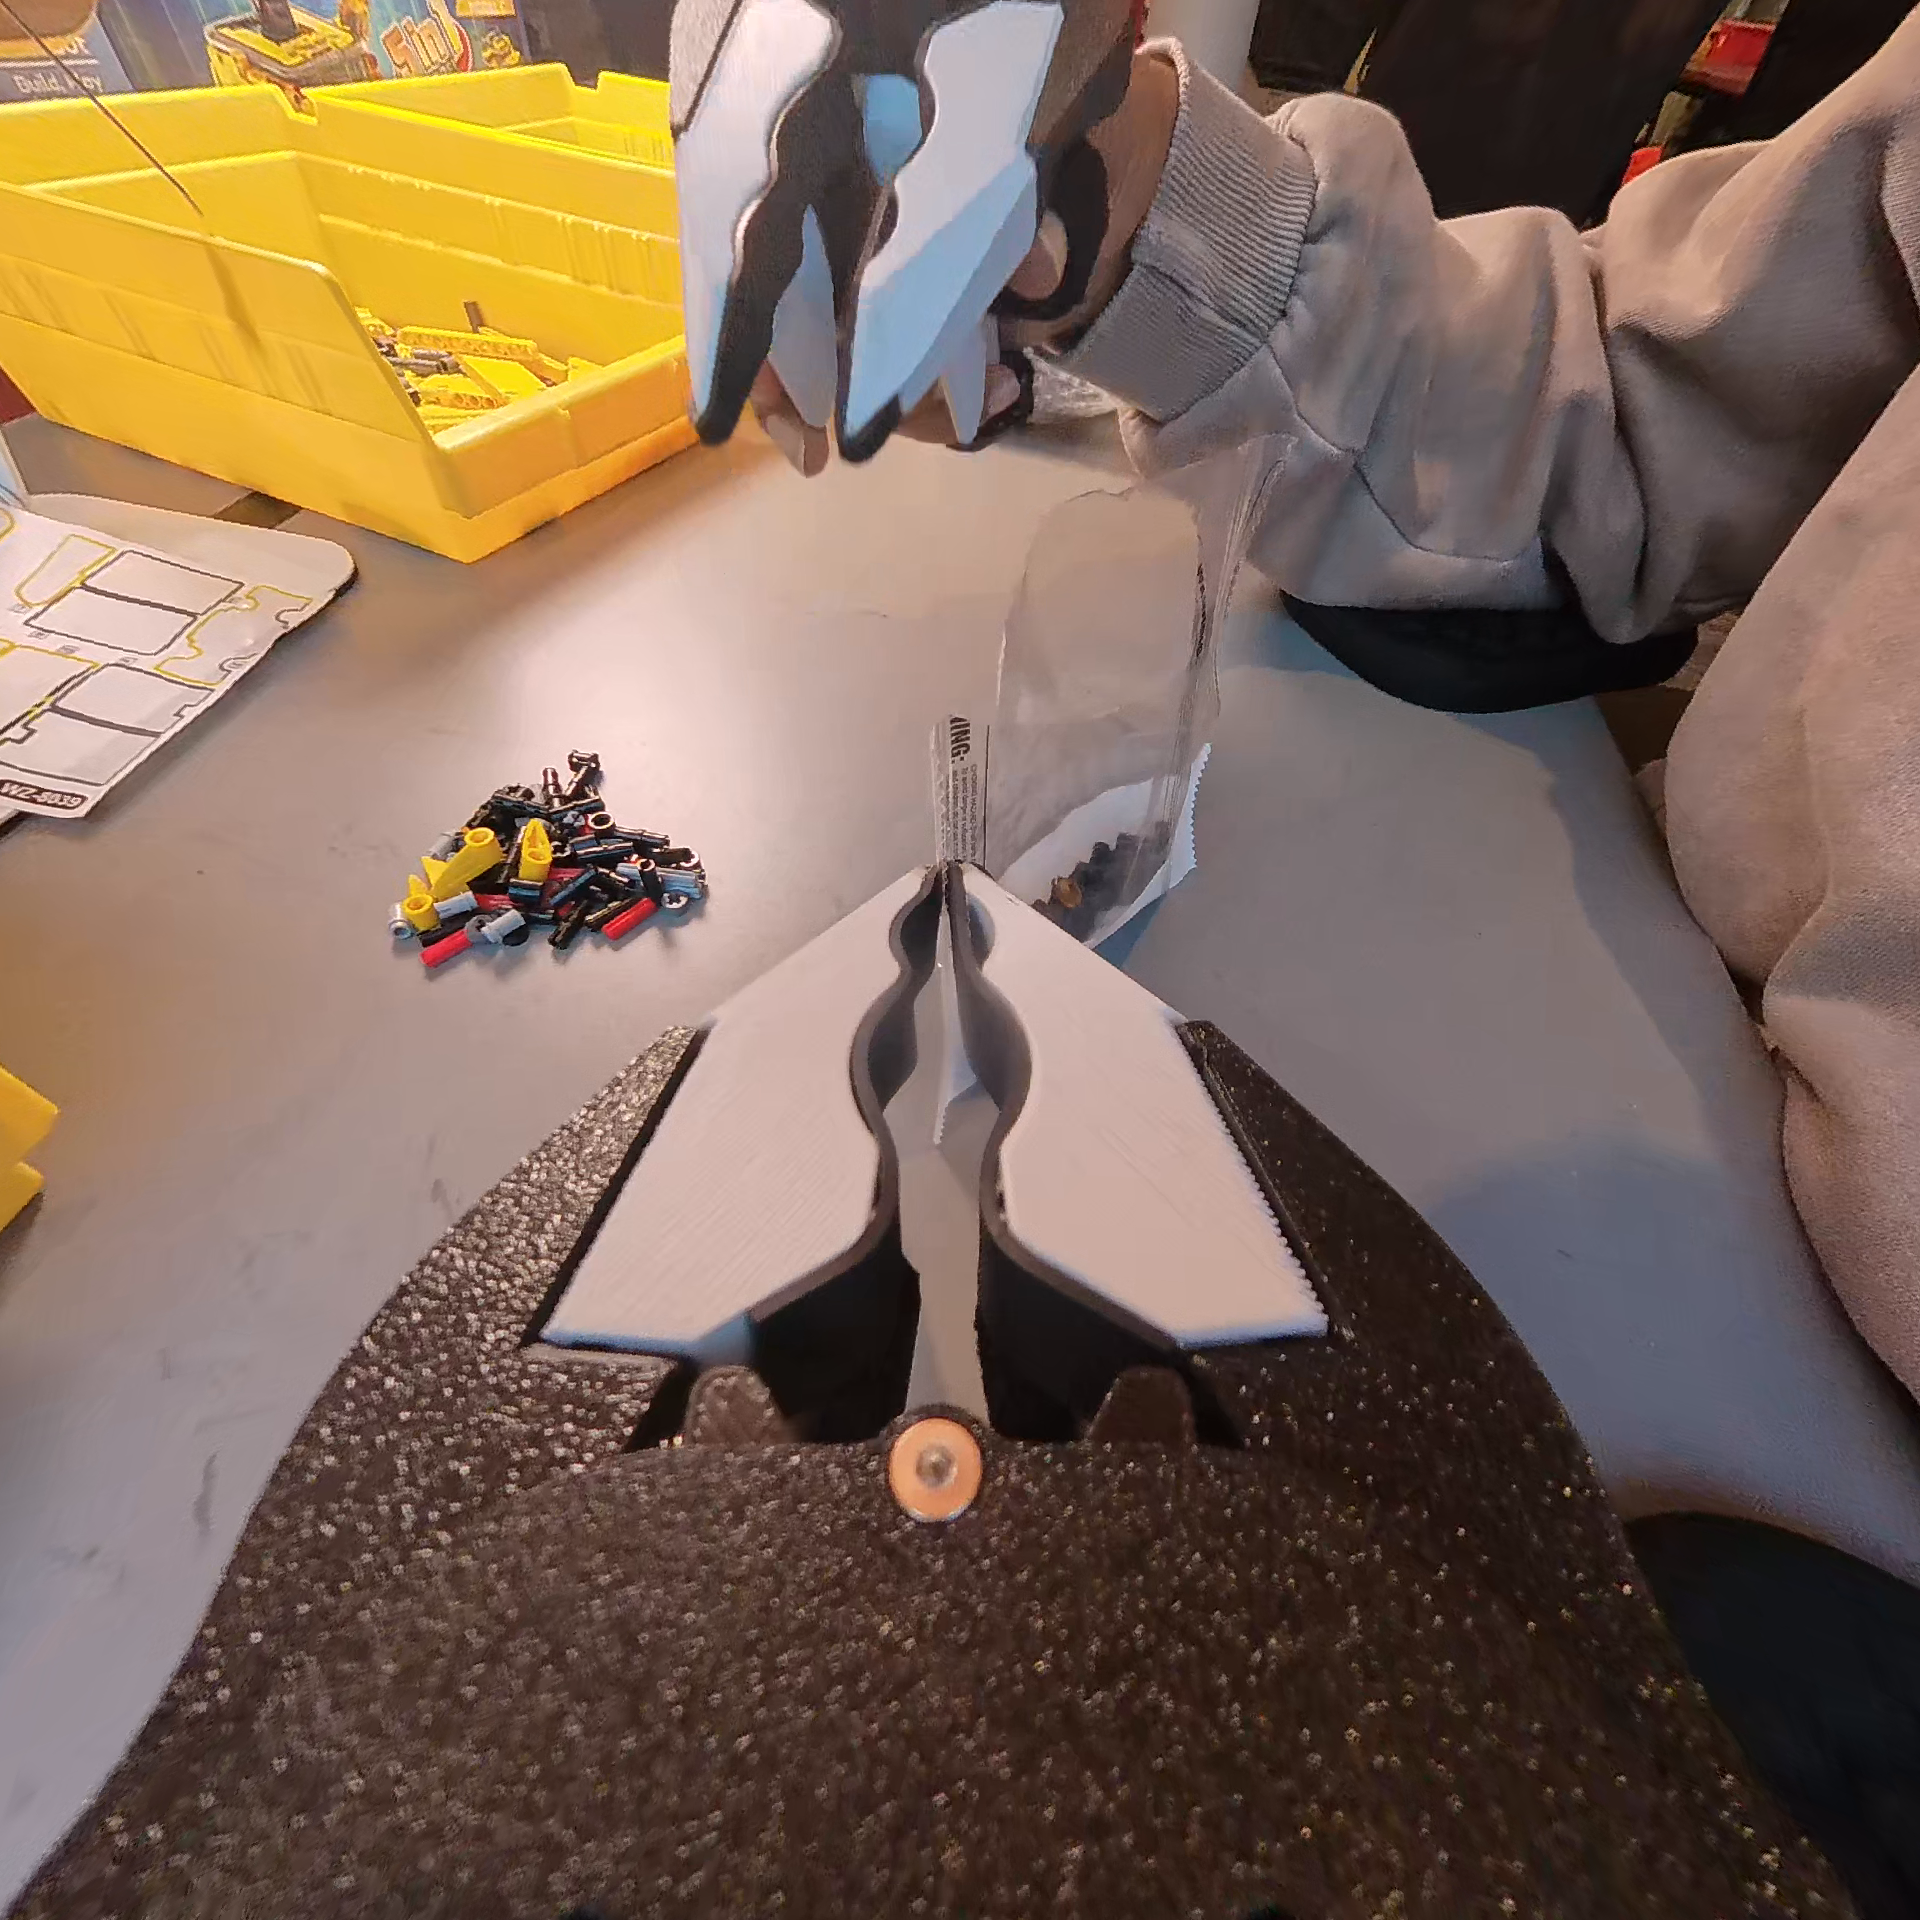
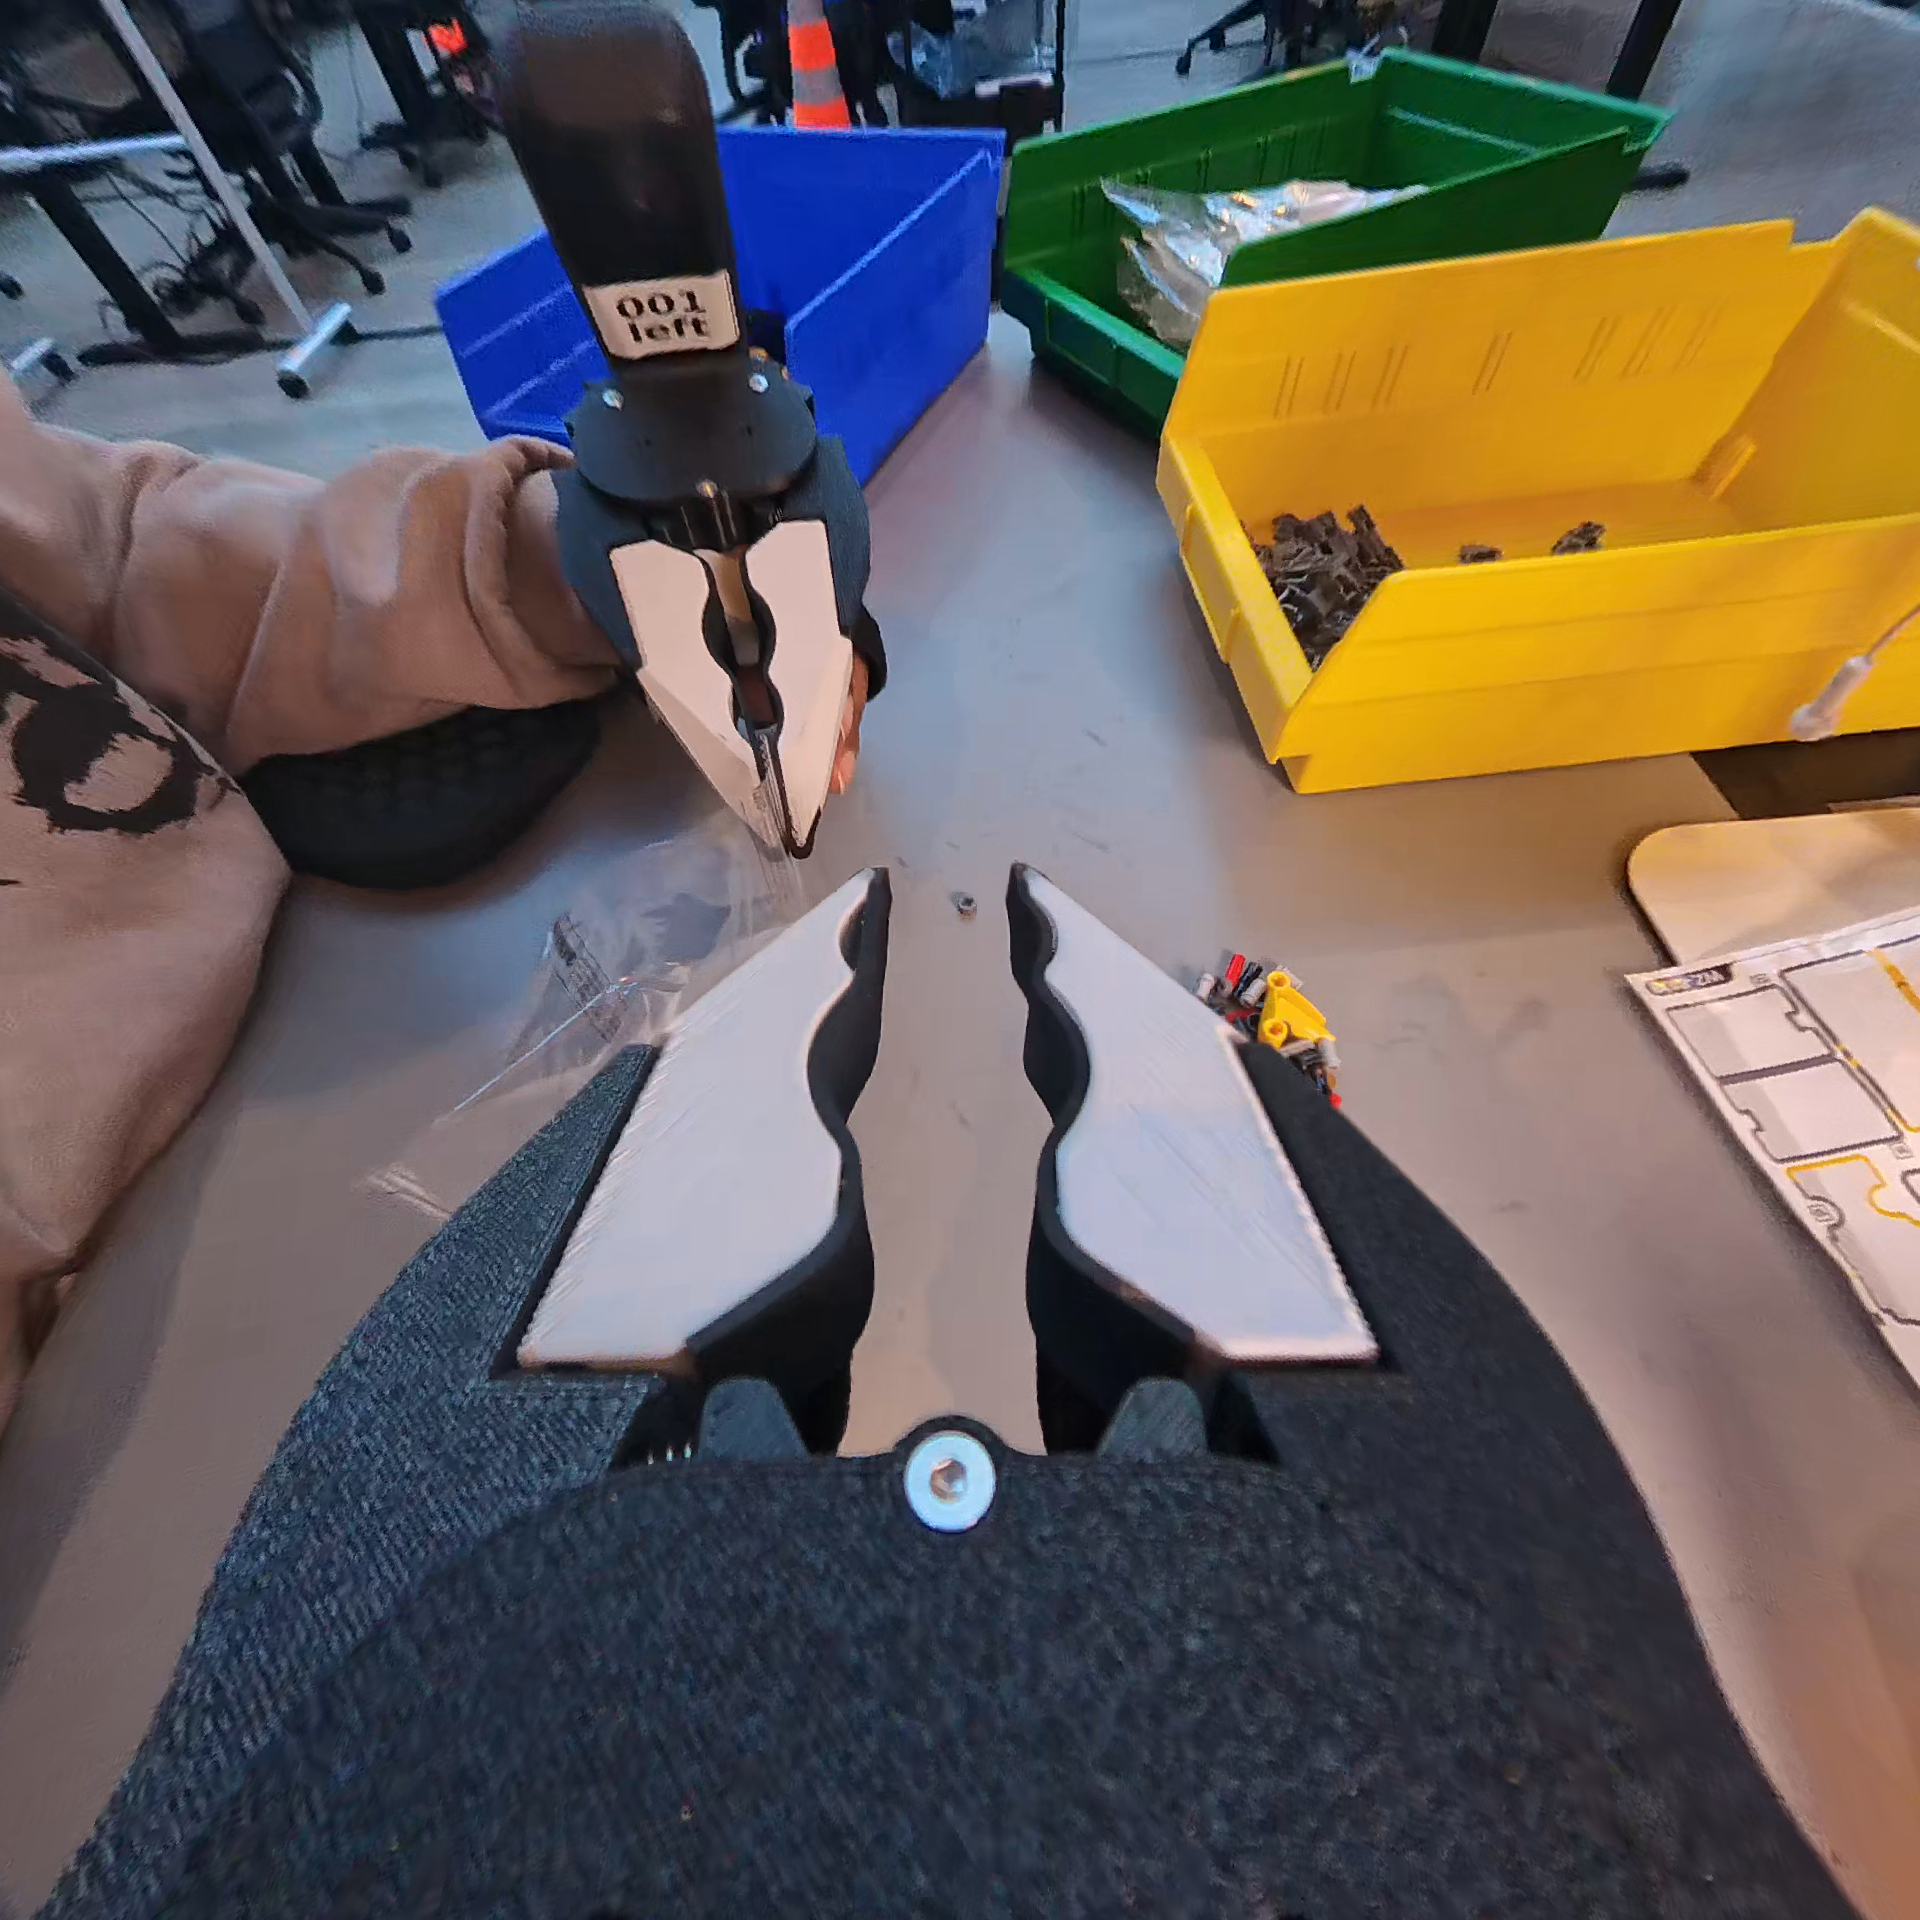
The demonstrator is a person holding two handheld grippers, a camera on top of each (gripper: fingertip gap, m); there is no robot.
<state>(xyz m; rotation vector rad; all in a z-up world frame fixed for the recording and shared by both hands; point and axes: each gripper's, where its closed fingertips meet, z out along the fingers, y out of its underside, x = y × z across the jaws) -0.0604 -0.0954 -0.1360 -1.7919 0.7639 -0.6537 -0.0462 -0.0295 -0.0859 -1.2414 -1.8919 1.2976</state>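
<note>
While its two white fingers press together on the top edge of a clear plastic bag (image 1: 1101,665), the left claw (image 1: 948,873) holds that bag up off the grey desk (image 1: 727,644), with a few small dark parts gathered in the bag's lower corner near the desk surface. From the right wrist view the same left claw (image 2: 777,831) points down at the desk, the crumpled bag (image 2: 623,956) trailing beneath it toward the person's tan sleeve (image 2: 312,582). The right claw (image 2: 948,883) stands spread, nothing between its fingers, hovering over bare desk; a tiny loose nut (image 2: 962,902) lies on the surface just past its tips. In the left wrist view the right claw (image 1: 821,436) hangs above and beyond the bag, its tips apart. A small heap of black, red, yellow and grey building parts (image 1: 551,862) sits to the left of the bag, apart from it, with open desk all round. Farther back stands a yellow bin (image 1: 343,343) holding yellow pieces, and a printed instruction sheet (image 1: 135,634) lies near the desk's left edge. The right wrist view shows a blue bin (image 2: 883,270), a green bin (image 2: 1351,156) with plastic bags inside, and another yellow bin (image 2: 1558,665) holding dark parts, ranged along the far side.
</note>
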